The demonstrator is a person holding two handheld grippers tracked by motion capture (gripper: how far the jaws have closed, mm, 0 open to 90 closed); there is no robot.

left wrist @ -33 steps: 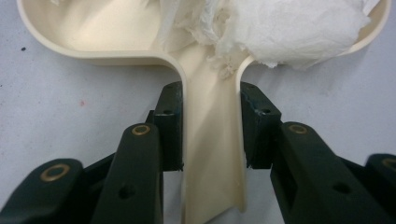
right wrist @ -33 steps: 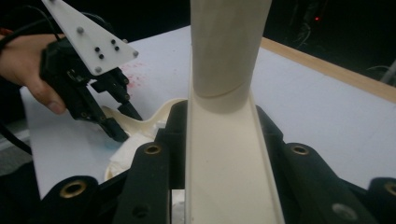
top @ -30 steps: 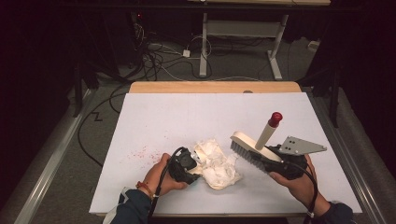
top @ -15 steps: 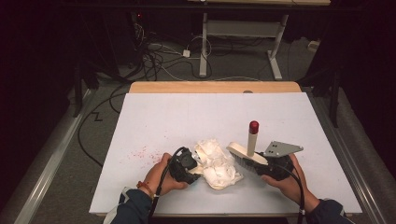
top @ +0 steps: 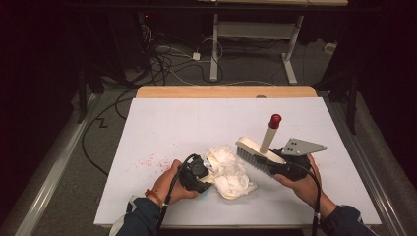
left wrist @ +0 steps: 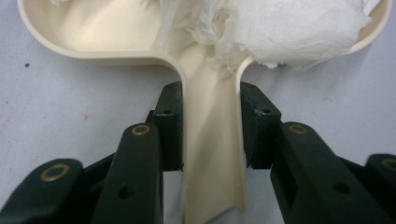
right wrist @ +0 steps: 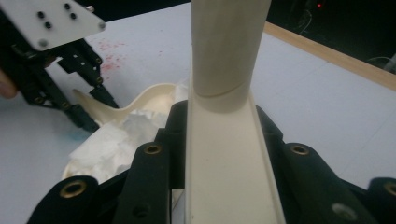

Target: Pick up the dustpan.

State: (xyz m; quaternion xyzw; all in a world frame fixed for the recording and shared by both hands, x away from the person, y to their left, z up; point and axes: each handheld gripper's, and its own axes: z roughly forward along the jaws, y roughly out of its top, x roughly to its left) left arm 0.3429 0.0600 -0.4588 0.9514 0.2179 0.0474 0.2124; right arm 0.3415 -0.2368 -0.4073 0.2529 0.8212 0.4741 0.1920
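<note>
- The crumpled paper towels (top: 228,172) lay heaped in the cream plastic dustpan (left wrist: 93,32), near the front middle of the white tabletop (top: 196,123); they looked very light, soft and loose, likely to spring out or blow off rather than stay packed.
- The dustpan looked thin, stiff and smooth, so it could have slipped; its narrow handle (left wrist: 212,154) was the sensible place to hold, and the left gripper (left wrist: 212,126) had its jaws clamped on either side of it.
- The brush (top: 258,155) was a light, rigid piece with a flat cream back, a grey bristle row and a round handle ending in a red cap (top: 275,119).
- The right gripper (right wrist: 222,135) was closed on the brush where the handle meets the back, a firm spot for pushing; the bristle edge sat just beside the paper heap.
- Red specks (top: 147,160) dotted the tabletop left of the pan.
</note>
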